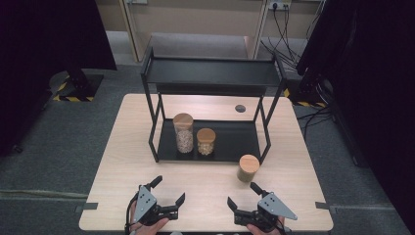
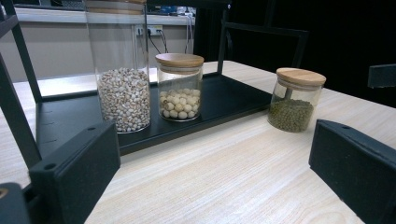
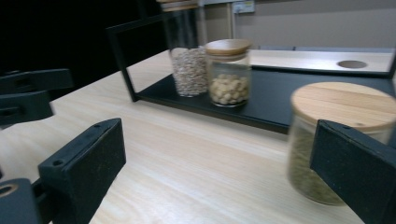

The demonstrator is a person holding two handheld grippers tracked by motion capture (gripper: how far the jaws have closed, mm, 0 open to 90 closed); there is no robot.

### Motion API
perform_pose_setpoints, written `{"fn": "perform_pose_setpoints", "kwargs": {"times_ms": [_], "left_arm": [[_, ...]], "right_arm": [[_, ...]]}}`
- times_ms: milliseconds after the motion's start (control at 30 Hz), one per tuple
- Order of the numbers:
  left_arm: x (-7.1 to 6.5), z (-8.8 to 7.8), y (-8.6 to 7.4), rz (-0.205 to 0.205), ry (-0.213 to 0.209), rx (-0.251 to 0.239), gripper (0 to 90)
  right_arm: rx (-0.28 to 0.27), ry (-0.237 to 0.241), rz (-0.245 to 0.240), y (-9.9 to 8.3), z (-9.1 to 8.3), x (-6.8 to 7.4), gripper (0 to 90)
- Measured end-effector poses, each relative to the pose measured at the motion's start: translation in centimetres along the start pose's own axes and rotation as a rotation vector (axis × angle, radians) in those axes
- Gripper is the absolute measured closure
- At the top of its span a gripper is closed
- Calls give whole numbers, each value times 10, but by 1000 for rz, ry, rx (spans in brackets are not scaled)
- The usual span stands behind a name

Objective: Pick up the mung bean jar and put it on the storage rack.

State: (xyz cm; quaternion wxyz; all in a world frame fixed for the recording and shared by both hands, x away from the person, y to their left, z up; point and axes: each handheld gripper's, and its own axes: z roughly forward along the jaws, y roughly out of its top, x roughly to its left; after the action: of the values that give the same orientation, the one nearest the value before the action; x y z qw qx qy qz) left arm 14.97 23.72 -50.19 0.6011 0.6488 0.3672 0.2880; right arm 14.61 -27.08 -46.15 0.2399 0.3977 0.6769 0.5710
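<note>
A black two-tier rack (image 1: 210, 73) stands on the wooden table (image 1: 127, 161). Its lower tray (image 1: 235, 139) holds a tall jar of pale grains (image 1: 183, 133) and, touching its right side, a short jar of white beans (image 1: 206, 142). A short jar of green beans (image 1: 248, 168) with a wooden lid stands on the table just in front of the rack's right end. My left gripper (image 1: 170, 189) and right gripper (image 1: 242, 194) rest near the front edge, both open and empty. In the right gripper view the green jar (image 3: 327, 140) is close, beside the right jaw. The left gripper view has it (image 2: 295, 100) farther off.
A round cable hole (image 1: 240, 108) sits in the table behind the rack. Bare tabletop lies to the left and right of the rack. Black curtains flank the table, and cables (image 1: 286, 34) hang from wall sockets at the back right.
</note>
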Motion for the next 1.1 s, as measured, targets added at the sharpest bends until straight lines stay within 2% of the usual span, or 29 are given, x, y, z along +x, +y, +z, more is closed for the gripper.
{"fn": "perform_pose_setpoints", "kwargs": {"times_ms": [133, 533, 900, 1100], "left_arm": [[0, 0, 0, 0, -1, 0, 15], [0, 1, -1, -3, -3, 4, 15], [0, 1, -1, -1, -3, 6, 15], [0, 2, -1, 0, -4, 7, 15]], "right_arm": [[-5, -47, -2, 0, 1, -4, 39], [2, -136, -32, -1, 15, -14, 39], [19, -172, -38, 2, 36, -22, 43], [30, -183, -43, 2, 42, -22, 49]]}}
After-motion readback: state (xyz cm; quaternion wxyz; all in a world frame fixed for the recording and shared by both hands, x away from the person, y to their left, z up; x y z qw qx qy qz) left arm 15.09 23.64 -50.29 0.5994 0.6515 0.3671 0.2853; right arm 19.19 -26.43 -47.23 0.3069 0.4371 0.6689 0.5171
